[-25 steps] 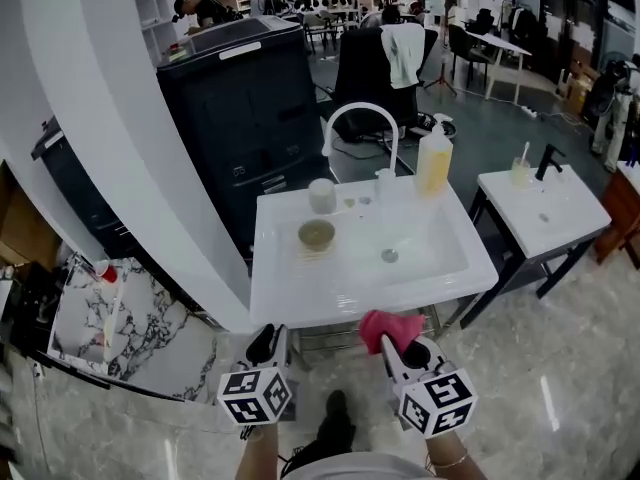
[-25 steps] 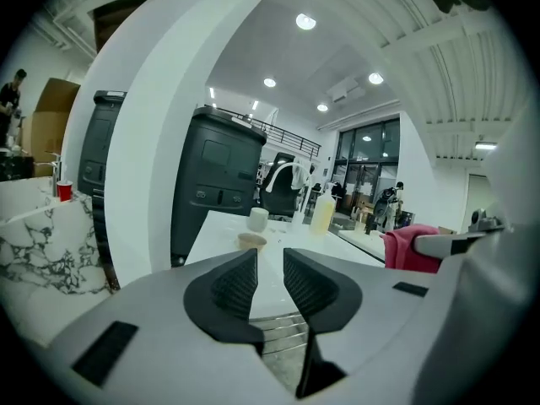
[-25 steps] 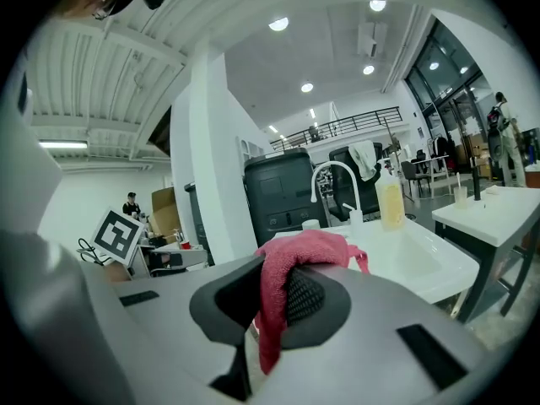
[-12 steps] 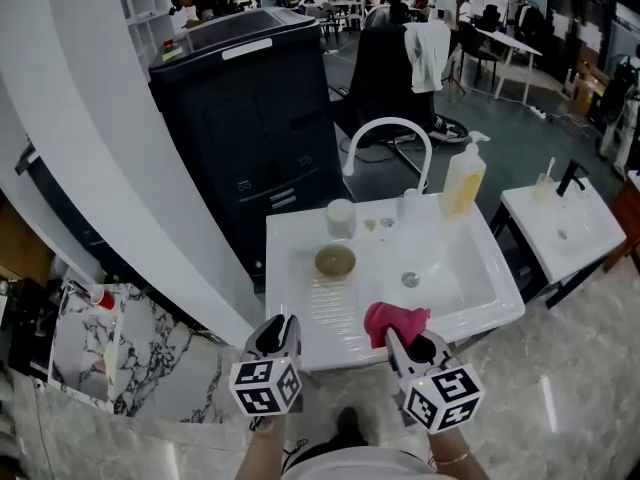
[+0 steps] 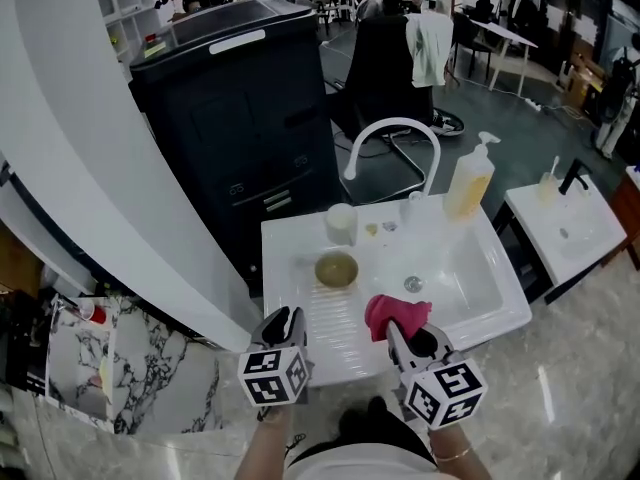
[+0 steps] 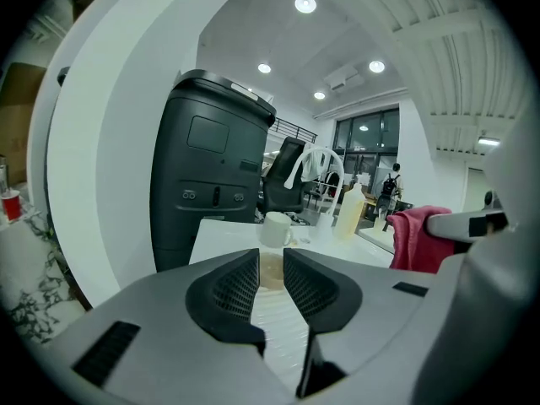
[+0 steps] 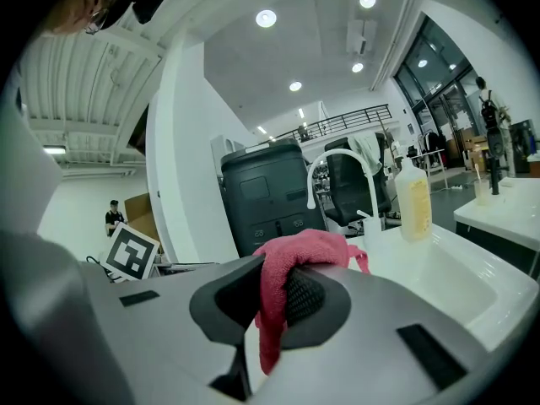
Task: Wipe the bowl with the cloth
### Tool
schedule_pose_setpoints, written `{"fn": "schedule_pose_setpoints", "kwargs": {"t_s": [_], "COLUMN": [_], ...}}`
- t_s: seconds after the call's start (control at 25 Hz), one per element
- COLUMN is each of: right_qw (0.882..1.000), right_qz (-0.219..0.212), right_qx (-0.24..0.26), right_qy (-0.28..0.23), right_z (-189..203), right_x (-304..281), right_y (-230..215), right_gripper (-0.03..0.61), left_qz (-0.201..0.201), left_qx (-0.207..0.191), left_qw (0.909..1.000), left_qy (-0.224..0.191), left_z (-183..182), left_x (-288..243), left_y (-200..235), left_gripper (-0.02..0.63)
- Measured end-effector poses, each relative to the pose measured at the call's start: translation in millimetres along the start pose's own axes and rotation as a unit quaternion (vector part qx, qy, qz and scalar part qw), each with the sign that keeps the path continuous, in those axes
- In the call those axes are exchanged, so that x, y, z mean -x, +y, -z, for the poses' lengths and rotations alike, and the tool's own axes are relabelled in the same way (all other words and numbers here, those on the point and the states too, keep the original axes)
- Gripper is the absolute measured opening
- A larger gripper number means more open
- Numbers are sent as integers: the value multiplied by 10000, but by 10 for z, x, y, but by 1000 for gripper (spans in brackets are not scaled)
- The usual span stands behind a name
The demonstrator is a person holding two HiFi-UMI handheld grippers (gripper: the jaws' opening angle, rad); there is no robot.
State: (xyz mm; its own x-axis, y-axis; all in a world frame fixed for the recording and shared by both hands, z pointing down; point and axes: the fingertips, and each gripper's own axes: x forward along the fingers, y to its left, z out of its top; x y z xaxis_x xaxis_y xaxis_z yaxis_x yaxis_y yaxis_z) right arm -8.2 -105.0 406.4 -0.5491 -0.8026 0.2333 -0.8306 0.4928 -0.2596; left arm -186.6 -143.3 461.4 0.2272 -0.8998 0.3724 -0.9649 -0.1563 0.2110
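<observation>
White sink counter (image 5: 290,268) holds the small round tan bowl (image 5: 336,269), probably stiff, slick, rim-grippable; left gripper (image 5: 283,325) slightly parted, empty; right gripper (image 5: 403,336) clamps the soft crumpled pink cloth (image 5: 393,314) nearby.

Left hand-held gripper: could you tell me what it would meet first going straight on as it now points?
Probably the bowl, framed between the left hand-held gripper's open jaws, though depth is unclear.

Clear run to the bowl

Drainboard (image 5: 335,316) between my left gripper (image 5: 283,318) and the bowl (image 5: 336,269) is bare. A cup (image 5: 341,223) crowds it from behind, and the tap (image 5: 393,122) and bottle (image 5: 468,183) fence the basin's (image 5: 458,276) back edge.
</observation>
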Motion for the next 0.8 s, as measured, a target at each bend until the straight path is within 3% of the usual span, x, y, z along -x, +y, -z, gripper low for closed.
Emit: {"fn": "schedule_pose_setpoints", "kwargs": {"t_s": [0.52,0.8], "right_qw": [9998,9995], "right_qz": [-182,-313], "right_qx": [-32,-66], "right_qy": [-111,-19], "right_z": [-386,-462], "right_x": [-657,-919], "right_y": [-565,-834], "right_gripper": [35,35], "left_qz": [-126,-353], "left_qx": [-144,-77], "left_qw": [9997,9981], "left_qy": [162,496], "left_z": [-239,-118], "left_x": [-918,-1467], "left_y": [3,83], "left_gripper": [103,111]}}
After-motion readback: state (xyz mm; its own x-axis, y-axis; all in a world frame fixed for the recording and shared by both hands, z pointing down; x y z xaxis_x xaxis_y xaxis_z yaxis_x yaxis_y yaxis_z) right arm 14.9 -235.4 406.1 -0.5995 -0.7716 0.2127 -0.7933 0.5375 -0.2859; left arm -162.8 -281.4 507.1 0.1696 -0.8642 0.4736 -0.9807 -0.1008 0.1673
